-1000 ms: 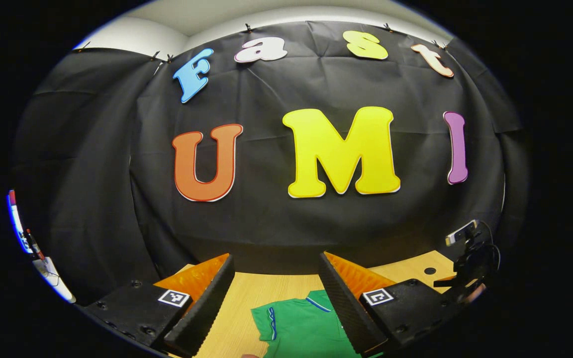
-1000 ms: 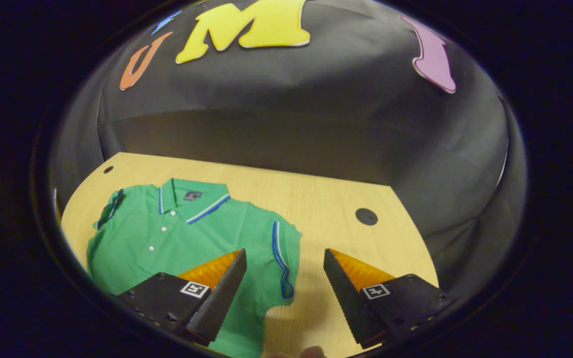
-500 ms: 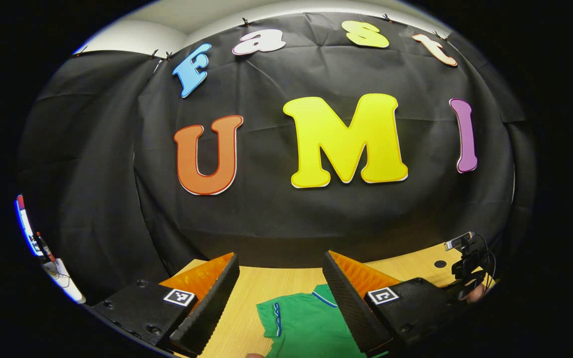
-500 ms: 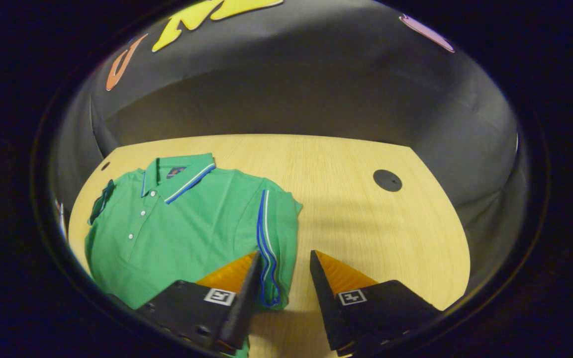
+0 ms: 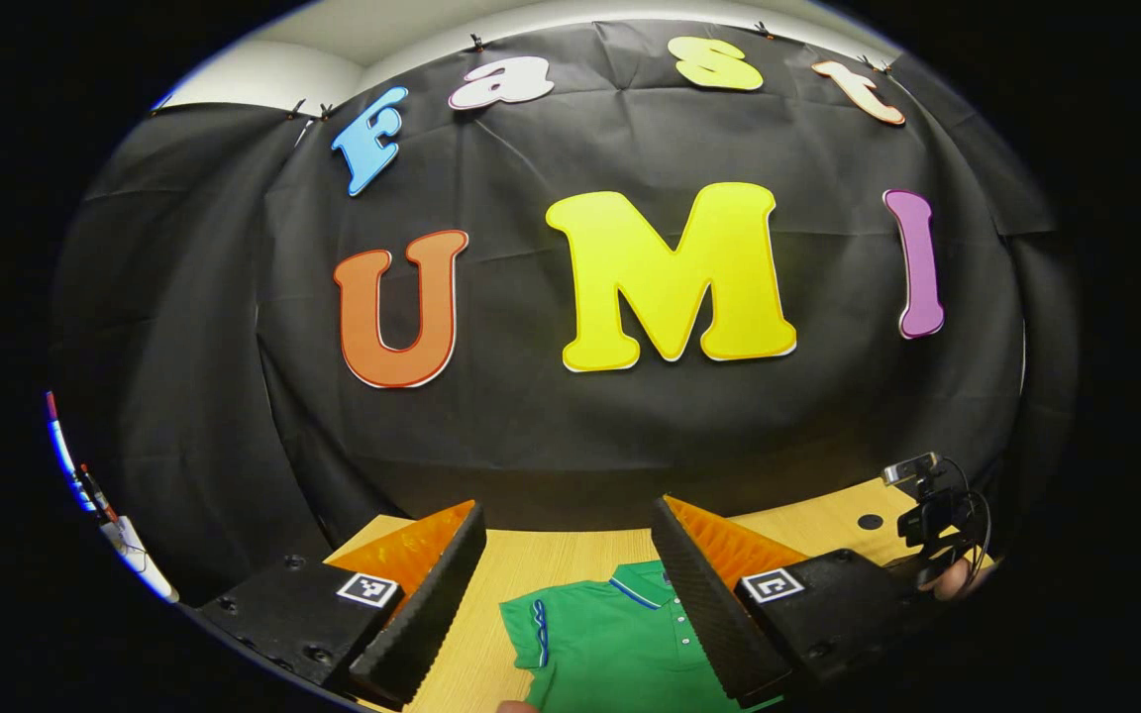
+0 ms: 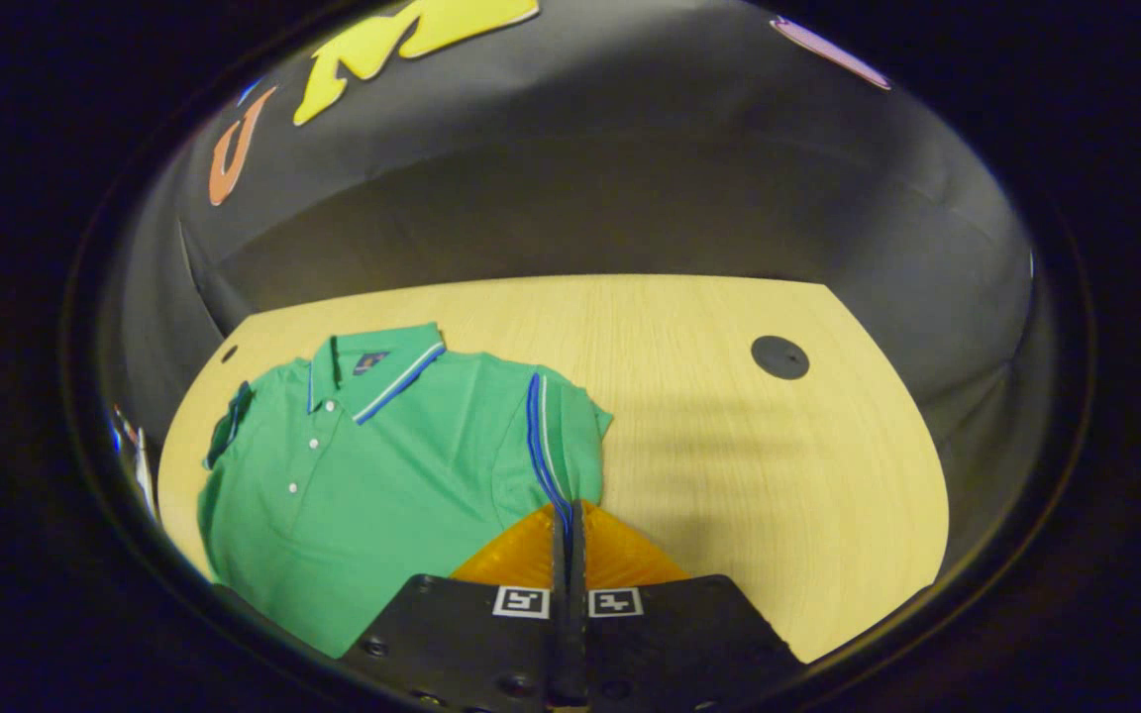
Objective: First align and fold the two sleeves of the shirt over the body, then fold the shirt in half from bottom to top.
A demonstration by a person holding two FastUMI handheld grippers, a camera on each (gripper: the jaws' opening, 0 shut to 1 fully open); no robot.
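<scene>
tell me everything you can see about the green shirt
The shirt is a green short-sleeved polo of knit-looking fabric, with blue and white striping on the collar and sleeve cuffs, and small white buttons down the placket. It lies flat, front up and unfolded, on the left part of the wooden table, collar toward the booth wall. The right gripper is shut on the striped edge of the near sleeve. The left gripper hangs open above the collar end, not touching it.

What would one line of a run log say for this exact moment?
stage: first sleeve fold | right gripper: jaws shut on sleeve cuff | left gripper: jaws open above green polo shirt | table: shirt flat
</scene>
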